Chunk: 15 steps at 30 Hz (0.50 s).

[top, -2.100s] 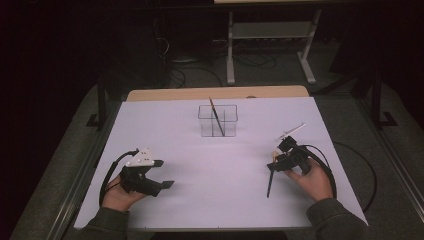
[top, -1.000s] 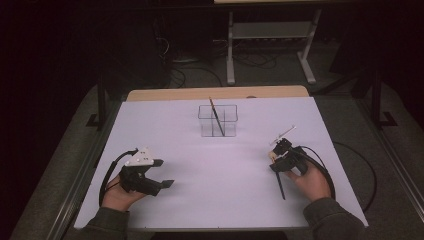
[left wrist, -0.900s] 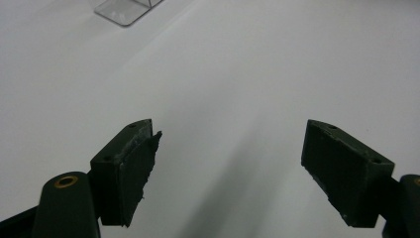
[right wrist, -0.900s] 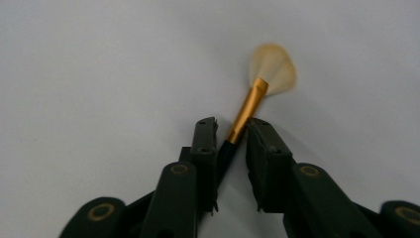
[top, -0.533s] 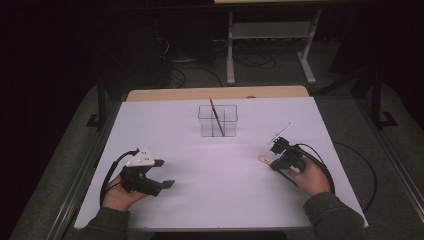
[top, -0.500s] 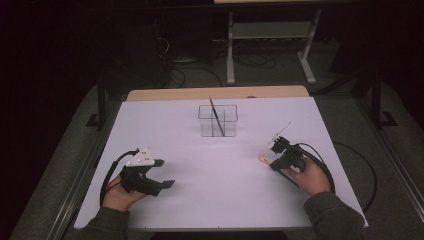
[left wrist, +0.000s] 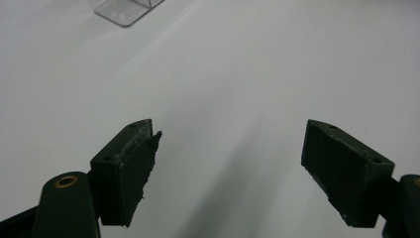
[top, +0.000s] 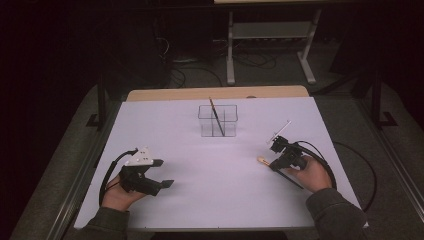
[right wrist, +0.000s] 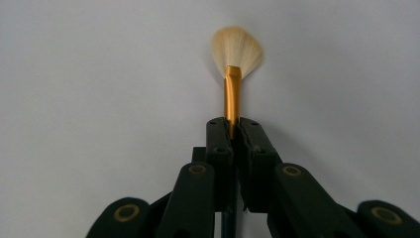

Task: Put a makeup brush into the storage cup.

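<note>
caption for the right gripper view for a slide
Right gripper shut on a fan brush, bristles spread above the white table.

Wide bare table (top: 215, 190) lies between both hands, free to cross. The clear box (top: 218, 121) with its leaning brush (top: 216, 116) blocks the far middle; a thin white stick, perhaps, (top: 280, 131) lies far right.

Glossy gold metal ferrule (right wrist: 232, 96), soft bristles (right wrist: 237, 48)

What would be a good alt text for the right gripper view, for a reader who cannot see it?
The right gripper is shut on a brush with a gold collar and a pale fan of bristles, which points away from the camera over a plain white table.
</note>
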Available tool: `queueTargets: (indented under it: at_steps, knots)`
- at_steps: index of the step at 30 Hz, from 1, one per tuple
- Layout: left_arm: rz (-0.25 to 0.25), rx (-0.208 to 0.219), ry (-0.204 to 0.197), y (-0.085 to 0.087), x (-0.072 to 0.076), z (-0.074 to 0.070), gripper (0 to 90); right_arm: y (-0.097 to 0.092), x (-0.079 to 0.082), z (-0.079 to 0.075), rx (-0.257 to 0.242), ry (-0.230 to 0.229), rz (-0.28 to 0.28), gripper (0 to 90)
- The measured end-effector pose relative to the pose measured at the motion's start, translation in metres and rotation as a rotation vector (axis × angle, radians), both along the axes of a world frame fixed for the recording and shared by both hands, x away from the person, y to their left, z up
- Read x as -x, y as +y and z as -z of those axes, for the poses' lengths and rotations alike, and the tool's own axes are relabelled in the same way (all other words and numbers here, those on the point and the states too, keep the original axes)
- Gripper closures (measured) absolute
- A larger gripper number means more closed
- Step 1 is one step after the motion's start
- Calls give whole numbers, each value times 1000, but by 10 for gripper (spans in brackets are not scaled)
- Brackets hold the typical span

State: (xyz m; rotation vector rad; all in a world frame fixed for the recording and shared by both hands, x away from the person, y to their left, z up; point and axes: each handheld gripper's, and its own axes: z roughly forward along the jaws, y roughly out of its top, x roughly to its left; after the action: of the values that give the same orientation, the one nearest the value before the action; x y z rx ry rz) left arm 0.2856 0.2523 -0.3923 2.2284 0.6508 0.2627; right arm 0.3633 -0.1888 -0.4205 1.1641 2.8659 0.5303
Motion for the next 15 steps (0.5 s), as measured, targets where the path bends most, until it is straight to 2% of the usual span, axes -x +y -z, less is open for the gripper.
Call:
queueTargets:
  at_steps: [8,15]
  knots:
    - [2,3,1,-1,0,0,206,3,4,-12,-48,-22,-21,837]
    - [8,-7,6,-4,1,1,206,16,10,-22,-85,-46,-75,838]
